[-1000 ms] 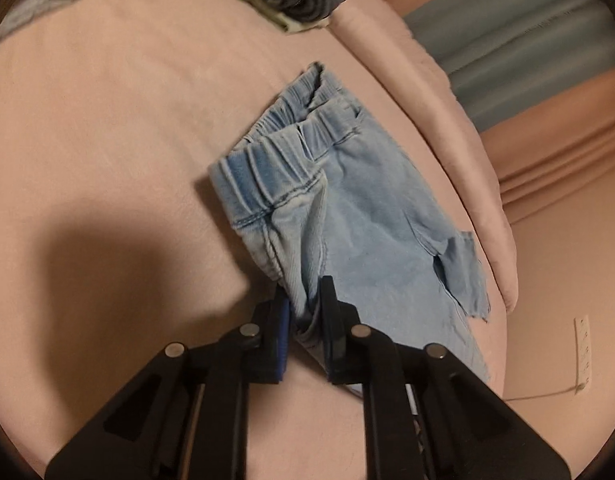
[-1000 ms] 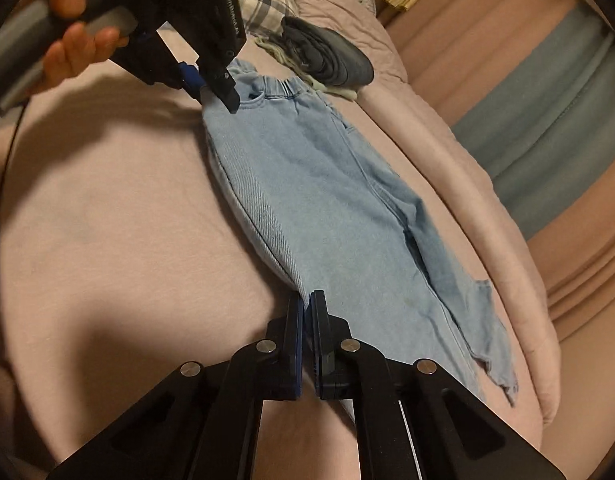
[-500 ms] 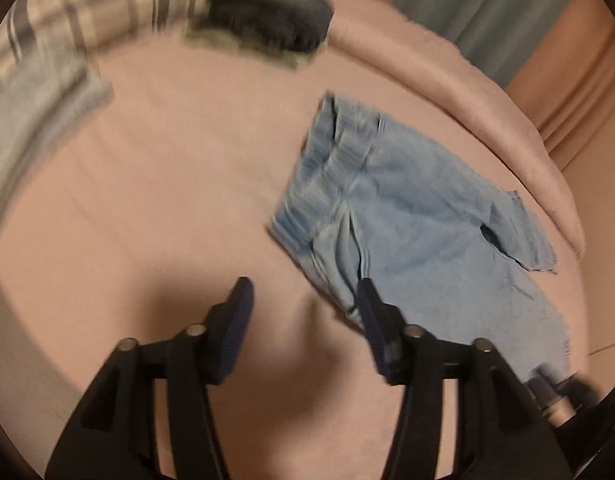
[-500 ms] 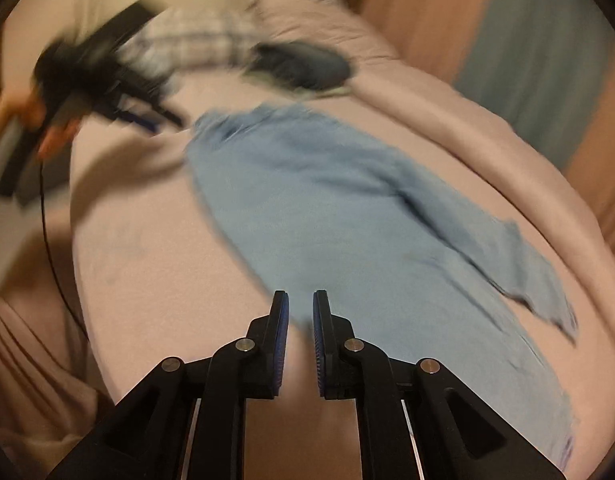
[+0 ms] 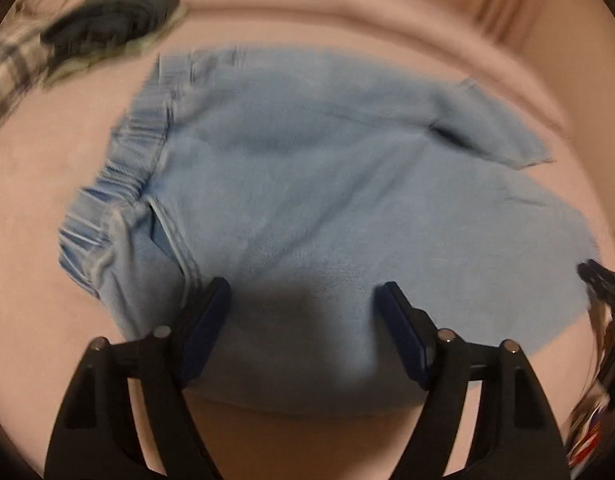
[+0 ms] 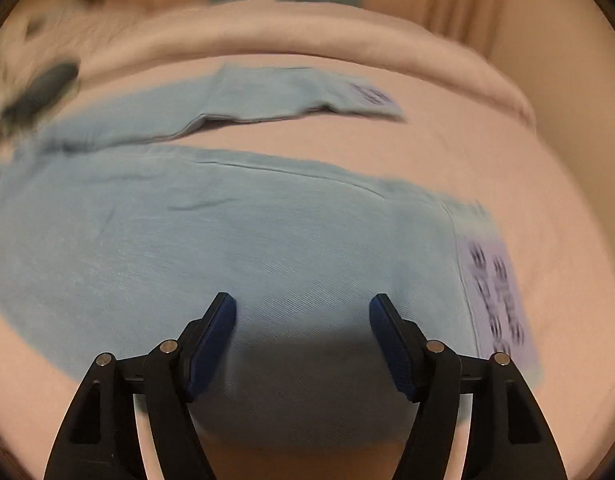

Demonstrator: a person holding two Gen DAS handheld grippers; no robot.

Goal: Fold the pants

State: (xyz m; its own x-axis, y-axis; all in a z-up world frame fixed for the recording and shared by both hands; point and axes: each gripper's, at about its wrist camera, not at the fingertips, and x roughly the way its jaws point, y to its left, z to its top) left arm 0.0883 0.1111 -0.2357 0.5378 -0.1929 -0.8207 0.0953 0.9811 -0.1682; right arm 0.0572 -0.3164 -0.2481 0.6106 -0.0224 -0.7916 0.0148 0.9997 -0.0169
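We see the light blue pants (image 5: 327, 200) lying spread flat on the pink bed (image 5: 47, 340). Our left gripper (image 5: 303, 300) hovers above the waistband end, our right gripper (image 6: 303, 312) above a leg near its patterned cuff (image 6: 495, 292). Both have just been opening; their jaws stand wide apart, gripping nothing.

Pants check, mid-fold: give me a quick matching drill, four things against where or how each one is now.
Things:
1. light blue pants
2. left gripper
3. dark folded clothes
4. printed hem lining

States:
A. far corner of the bed
B. turned out at a leg end
C. spread flat on the pink cover
D. open, holding nothing

Pairs: 1-C, 2-D, 3-A, 4-B
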